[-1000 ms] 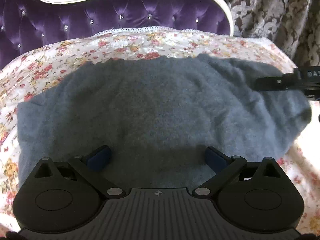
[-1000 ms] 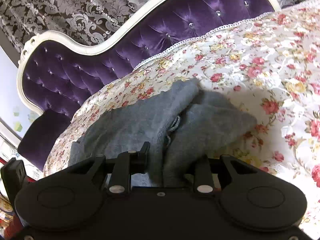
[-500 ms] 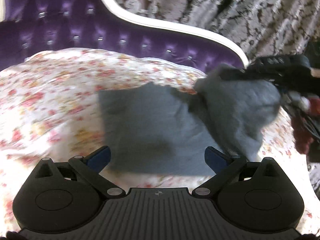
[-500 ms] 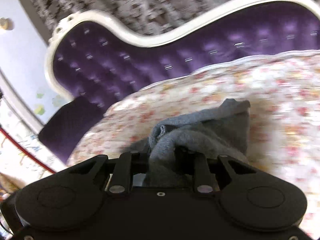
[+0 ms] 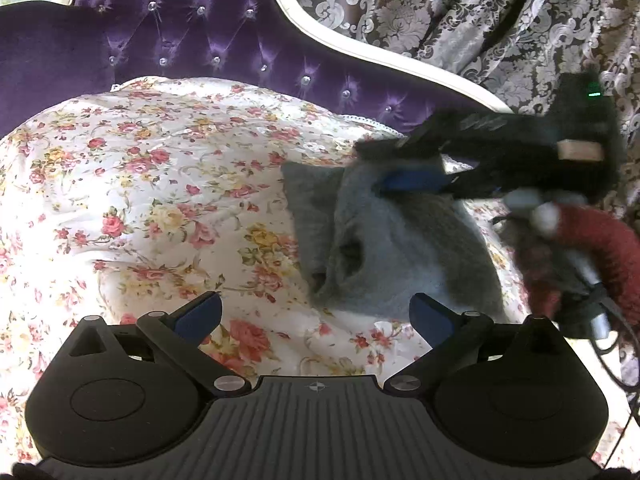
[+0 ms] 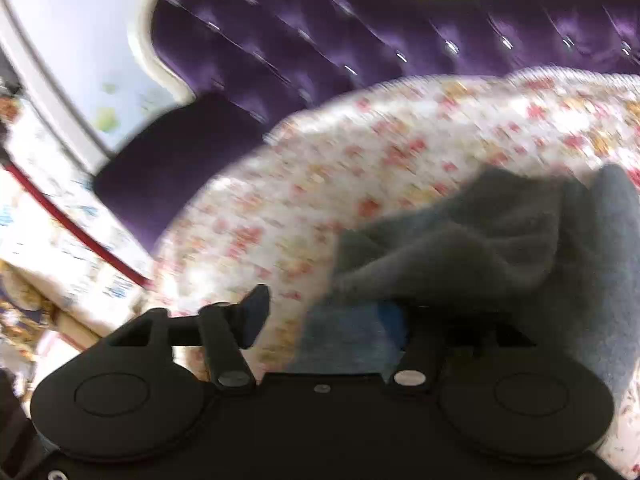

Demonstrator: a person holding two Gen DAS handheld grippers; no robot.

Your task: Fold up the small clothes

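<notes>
On floral bedspread (image 5: 160,200), unlabelled grey garment (image 5: 400,248) drapes parted right claw (image 6: 328,316); left claw (image 5: 316,314) gapes.

Left wrist view mostly sharp, bright daylight washing out the floral bedspread (image 5: 160,208) in white patches, only the right gripper (image 5: 404,168) and red sleeve (image 5: 600,248) smeared. Right wrist view heavily motion-blurred throughout, bedspread overexposed. Fisheye bending at edges in both, purple headboard (image 5: 180,40) dim.
</notes>
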